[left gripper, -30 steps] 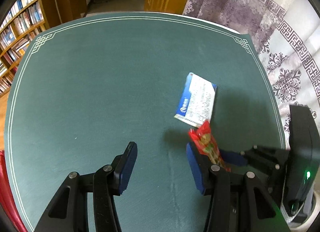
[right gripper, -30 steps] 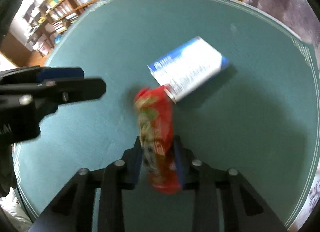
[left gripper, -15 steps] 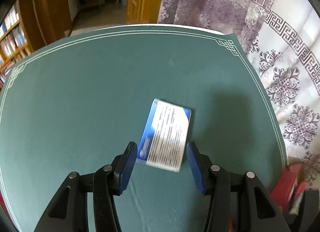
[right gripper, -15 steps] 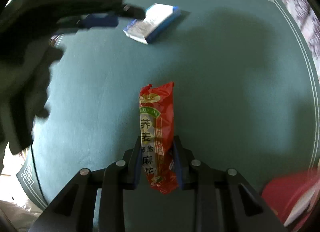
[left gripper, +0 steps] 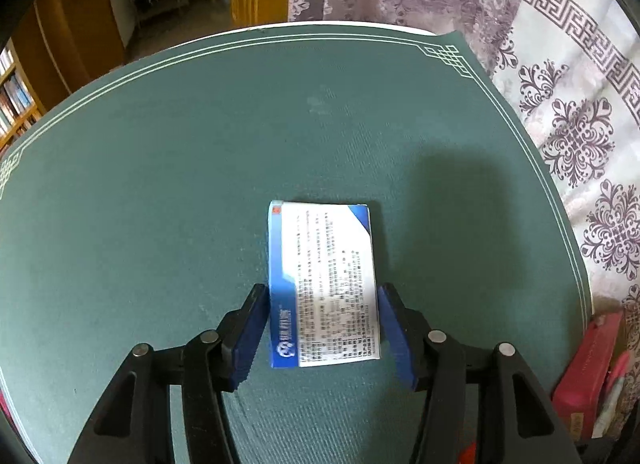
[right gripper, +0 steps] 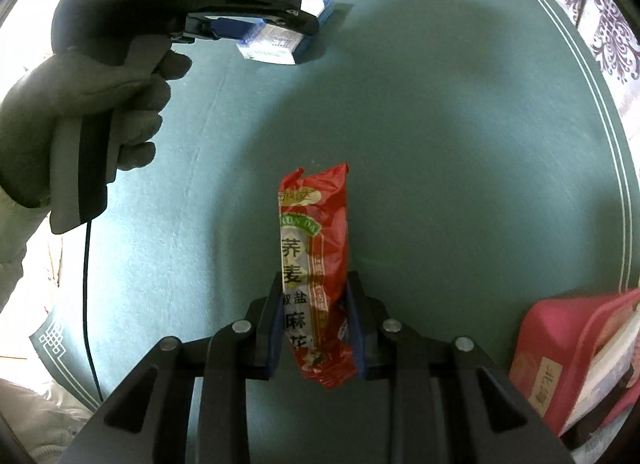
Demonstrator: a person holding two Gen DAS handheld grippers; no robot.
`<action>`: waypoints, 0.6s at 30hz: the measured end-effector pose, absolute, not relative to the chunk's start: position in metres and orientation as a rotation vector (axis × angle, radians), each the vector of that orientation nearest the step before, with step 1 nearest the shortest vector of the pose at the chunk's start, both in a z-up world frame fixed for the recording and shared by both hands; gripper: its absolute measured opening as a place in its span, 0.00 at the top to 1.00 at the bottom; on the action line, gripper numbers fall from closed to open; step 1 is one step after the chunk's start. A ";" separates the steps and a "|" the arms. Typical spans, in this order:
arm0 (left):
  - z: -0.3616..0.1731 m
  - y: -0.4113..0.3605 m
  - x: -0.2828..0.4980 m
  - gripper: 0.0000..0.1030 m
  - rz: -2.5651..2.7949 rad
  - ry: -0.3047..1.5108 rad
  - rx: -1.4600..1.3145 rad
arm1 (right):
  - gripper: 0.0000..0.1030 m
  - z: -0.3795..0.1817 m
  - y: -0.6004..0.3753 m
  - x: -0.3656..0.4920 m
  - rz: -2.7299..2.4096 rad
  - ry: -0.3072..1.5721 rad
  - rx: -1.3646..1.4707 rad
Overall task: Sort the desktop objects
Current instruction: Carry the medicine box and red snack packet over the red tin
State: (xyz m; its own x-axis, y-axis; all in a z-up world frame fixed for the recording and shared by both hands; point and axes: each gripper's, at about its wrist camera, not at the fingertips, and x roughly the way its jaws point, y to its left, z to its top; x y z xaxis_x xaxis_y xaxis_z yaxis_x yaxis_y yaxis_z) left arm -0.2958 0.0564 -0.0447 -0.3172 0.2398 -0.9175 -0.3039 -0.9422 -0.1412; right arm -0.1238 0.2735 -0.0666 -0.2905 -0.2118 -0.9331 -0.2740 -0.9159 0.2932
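Left tool point(left gripper: 322, 326) straddles the box point(left gripper: 324, 284), contact unclear (pads beside it); right tool point(right gripper: 314, 328) clamps the snack packet point(right gripper: 314, 264), its lower end hidden

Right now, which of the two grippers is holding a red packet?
The right gripper: it is clamped on the red snack packet. The left gripper straddles a blue-and-white box.

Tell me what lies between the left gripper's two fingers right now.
The blue-and-white box lies flat on the green mat, its near half between the left gripper's fingers; the left wrist view shows it.
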 end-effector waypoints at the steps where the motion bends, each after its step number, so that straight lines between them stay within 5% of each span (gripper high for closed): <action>1: -0.045 0.058 -0.295 0.44 2.312 0.094 -1.591 | 0.71 -0.067 0.275 -0.122 2.406 0.637 -1.846; 8: -0.047 0.068 -0.290 0.45 2.334 0.226 -1.595 | 0.71 -0.065 0.277 -0.108 2.406 0.632 -1.845; 18: -0.012 0.071 -0.254 0.46 2.305 0.152 -1.516 | 0.71 -0.040 0.292 -0.078 2.430 0.701 -1.744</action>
